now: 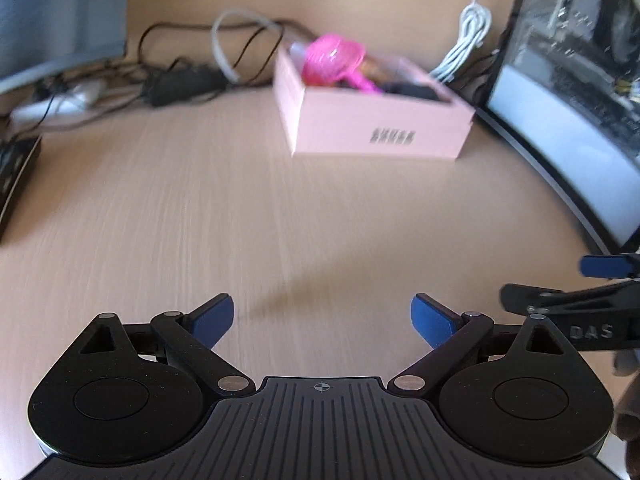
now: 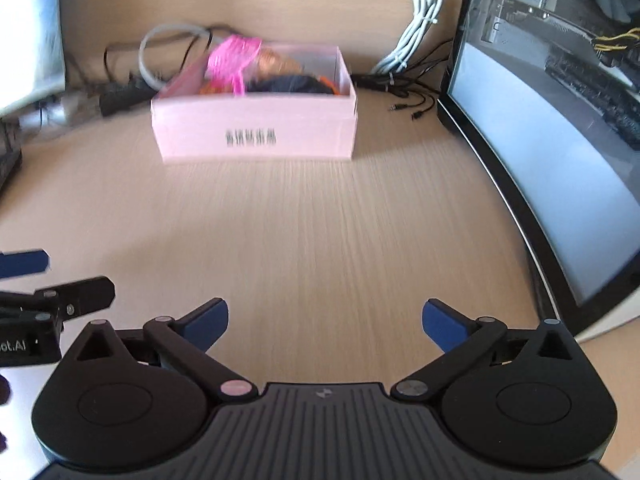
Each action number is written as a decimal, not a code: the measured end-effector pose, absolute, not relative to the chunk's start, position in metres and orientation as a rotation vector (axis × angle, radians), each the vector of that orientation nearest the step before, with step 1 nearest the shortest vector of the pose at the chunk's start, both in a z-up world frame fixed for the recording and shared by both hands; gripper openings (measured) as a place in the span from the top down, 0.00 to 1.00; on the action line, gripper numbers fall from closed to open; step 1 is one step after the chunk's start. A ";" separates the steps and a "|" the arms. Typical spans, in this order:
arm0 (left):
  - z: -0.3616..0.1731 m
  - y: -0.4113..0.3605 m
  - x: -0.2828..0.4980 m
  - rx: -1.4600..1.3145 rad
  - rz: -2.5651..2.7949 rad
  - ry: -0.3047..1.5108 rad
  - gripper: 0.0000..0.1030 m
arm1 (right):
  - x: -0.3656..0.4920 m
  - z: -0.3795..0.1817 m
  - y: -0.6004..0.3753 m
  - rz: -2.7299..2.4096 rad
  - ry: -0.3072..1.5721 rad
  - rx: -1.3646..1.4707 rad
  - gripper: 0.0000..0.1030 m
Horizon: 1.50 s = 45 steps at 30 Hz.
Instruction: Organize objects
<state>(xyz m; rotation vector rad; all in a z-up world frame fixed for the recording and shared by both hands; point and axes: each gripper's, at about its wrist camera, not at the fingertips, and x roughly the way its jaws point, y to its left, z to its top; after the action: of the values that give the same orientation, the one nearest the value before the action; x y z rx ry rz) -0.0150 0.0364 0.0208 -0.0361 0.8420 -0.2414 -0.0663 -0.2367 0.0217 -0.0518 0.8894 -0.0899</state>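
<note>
Both jaws spread and empty over bare tabletop [image 2: 320, 220], box [image 2: 256, 132] full near the back edge by the monitor [image 2: 540, 160]; risk of knocking the brush [image 2: 234, 62] out when reaching in.

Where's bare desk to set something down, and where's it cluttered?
Free: the wide wooden desk patch between the pink box and both grippers' open, empty jaws, bordered on the right by the monitor. Crowded: black cables and white cord behind the box, and the box itself.
</note>
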 end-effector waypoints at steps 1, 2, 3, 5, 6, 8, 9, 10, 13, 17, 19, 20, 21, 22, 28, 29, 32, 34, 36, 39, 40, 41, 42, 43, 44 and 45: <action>0.016 0.034 -0.018 -0.030 -0.220 0.842 0.04 | -0.070 0.019 -0.237 -0.089 0.895 -0.062 0.00; 0.015 0.031 -0.022 -0.012 -0.201 0.819 0.04 | -0.072 0.016 -0.238 -0.083 0.899 -0.065 0.00; 0.013 0.027 -0.024 0.001 -0.183 0.807 0.04 | -0.072 0.012 -0.241 -0.074 0.906 -0.066 0.00; 0.009 0.019 -0.025 0.015 -0.161 0.773 0.04 | -0.069 0.004 -0.245 -0.063 0.924 -0.066 0.00; 0.007 0.015 -0.025 0.029 -0.136 0.758 0.04 | -0.067 0.001 -0.247 -0.055 0.920 -0.055 0.00; 0.004 0.007 -0.025 0.042 -0.090 0.733 0.04 | -0.064 -0.003 -0.250 -0.034 0.886 -0.044 0.00; 0.002 0.004 -0.024 0.042 -0.077 0.716 0.04 | -0.060 -0.004 -0.251 -0.034 0.859 -0.052 0.00; 0.001 0.003 -0.022 0.039 -0.070 0.702 0.03 | -0.058 -0.005 -0.251 -0.040 0.837 -0.059 0.00; 0.000 0.001 -0.014 0.034 -0.056 0.686 0.03 | -0.045 -0.010 -0.263 0.011 0.813 0.003 0.00; 0.000 0.002 -0.005 0.030 -0.055 0.687 0.02 | -0.038 -0.017 -0.267 -0.003 0.719 0.006 0.00; -0.001 0.002 -0.002 0.032 -0.052 0.688 0.02 | -0.037 -0.019 -0.267 -0.001 0.696 0.006 0.00; -0.001 0.003 -0.001 0.031 -0.051 0.688 0.02 | -0.036 -0.019 -0.267 0.001 0.693 0.003 0.00; -0.001 0.002 0.001 0.030 -0.049 0.689 0.02 | -0.034 -0.019 -0.267 0.006 0.693 0.004 0.00; -0.001 0.003 0.004 0.029 -0.046 0.689 0.02 | -0.032 -0.019 -0.268 0.014 0.694 0.002 0.00; -0.002 0.000 0.011 0.023 -0.014 0.690 0.01 | -0.031 -0.020 -0.270 0.032 0.694 -0.003 0.00; -0.002 0.000 0.011 0.023 -0.014 0.690 0.01 | -0.030 -0.020 -0.270 0.032 0.694 -0.003 0.00; -0.002 0.000 0.011 0.023 -0.014 0.690 0.01 | -0.031 -0.020 -0.270 0.033 0.694 -0.003 0.00; -0.002 0.000 0.011 0.024 -0.014 0.690 0.01 | -0.031 -0.020 -0.270 0.033 0.694 -0.003 0.00; -0.002 0.001 0.011 0.023 -0.016 0.690 0.01 | -0.030 -0.020 -0.270 0.033 0.694 -0.003 0.00; -0.002 0.001 0.011 0.023 -0.018 0.690 0.01 | -0.030 -0.020 -0.270 0.033 0.694 -0.003 0.00; -0.002 0.001 0.012 0.023 -0.018 0.690 0.01 | -0.030 -0.019 -0.270 0.033 0.695 -0.003 0.00; -0.002 0.001 0.012 0.023 -0.017 0.690 0.01 | -0.030 -0.019 -0.270 0.033 0.695 -0.003 0.00; -0.002 0.001 0.011 0.023 -0.017 0.690 0.01 | -0.030 -0.019 -0.270 0.033 0.695 -0.003 0.00; -0.002 0.001 0.011 0.022 -0.017 0.690 0.01 | -0.030 -0.019 -0.270 0.033 0.695 -0.003 0.00; -0.002 0.001 0.011 0.022 -0.017 0.690 0.01 | -0.030 -0.019 -0.270 0.033 0.695 -0.003 0.00; -0.002 0.001 0.011 0.023 -0.017 0.690 0.01 | -0.030 -0.019 -0.270 0.033 0.695 -0.003 0.00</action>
<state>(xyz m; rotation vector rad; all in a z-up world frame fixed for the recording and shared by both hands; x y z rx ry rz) 0.0113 0.0011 -0.0015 0.0225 0.6901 -0.0170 -0.0303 -0.2704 -0.0193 -0.0032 0.6947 0.0331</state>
